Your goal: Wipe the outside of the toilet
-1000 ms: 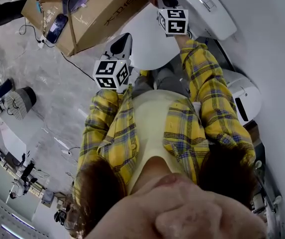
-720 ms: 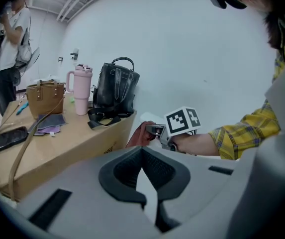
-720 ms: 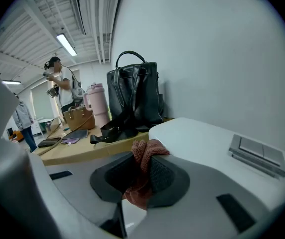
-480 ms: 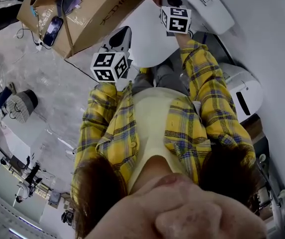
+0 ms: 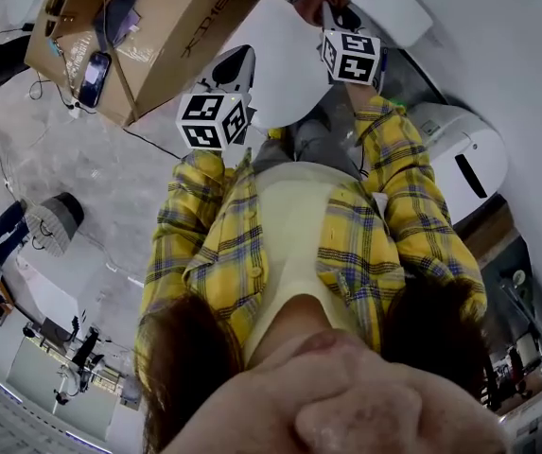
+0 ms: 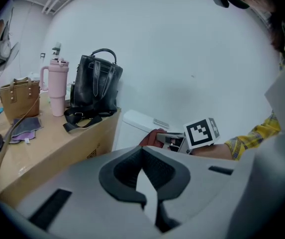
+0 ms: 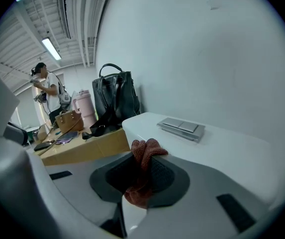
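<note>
Here, right gripper [image 7: 142, 169] pinching nubby red cloth [image 7: 145, 151], glossy white toilet tank [image 7: 227, 151]

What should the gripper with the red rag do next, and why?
Probably lower the right gripper so its red cloth presses the tank lid, then sweep toward the flush plate; the cloth is clamped and the lid lies just ahead.
</note>
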The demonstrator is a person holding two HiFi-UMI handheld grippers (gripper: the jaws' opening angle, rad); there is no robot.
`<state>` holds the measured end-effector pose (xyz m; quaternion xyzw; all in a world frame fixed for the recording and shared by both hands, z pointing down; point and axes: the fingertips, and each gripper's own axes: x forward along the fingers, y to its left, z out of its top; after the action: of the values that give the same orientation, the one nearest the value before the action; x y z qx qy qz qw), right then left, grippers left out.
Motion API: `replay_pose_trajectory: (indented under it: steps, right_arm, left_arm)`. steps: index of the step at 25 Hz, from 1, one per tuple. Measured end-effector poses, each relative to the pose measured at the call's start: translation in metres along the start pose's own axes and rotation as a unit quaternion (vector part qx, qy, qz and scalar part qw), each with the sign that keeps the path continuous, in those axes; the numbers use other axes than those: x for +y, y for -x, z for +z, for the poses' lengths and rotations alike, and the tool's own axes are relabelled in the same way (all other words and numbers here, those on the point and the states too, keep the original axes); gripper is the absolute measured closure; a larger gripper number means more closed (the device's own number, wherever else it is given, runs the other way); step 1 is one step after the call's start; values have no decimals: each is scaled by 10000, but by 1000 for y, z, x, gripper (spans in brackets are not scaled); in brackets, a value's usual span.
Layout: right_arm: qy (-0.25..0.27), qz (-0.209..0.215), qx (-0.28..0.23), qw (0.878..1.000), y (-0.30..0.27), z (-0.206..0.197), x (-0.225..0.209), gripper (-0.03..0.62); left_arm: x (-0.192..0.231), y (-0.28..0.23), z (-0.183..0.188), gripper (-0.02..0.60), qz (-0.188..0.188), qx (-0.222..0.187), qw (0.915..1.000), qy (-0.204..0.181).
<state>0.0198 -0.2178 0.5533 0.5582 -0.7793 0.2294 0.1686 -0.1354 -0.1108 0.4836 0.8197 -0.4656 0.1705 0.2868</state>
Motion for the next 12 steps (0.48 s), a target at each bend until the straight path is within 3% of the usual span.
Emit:
replay_pose_trajectory:
  steps: [12]
  right_arm:
    - [-194, -644, -17, 9977, 64, -28, -52, 517]
  left_arm:
    - [-27, -18, 6, 574, -490, 66, 9982, -335]
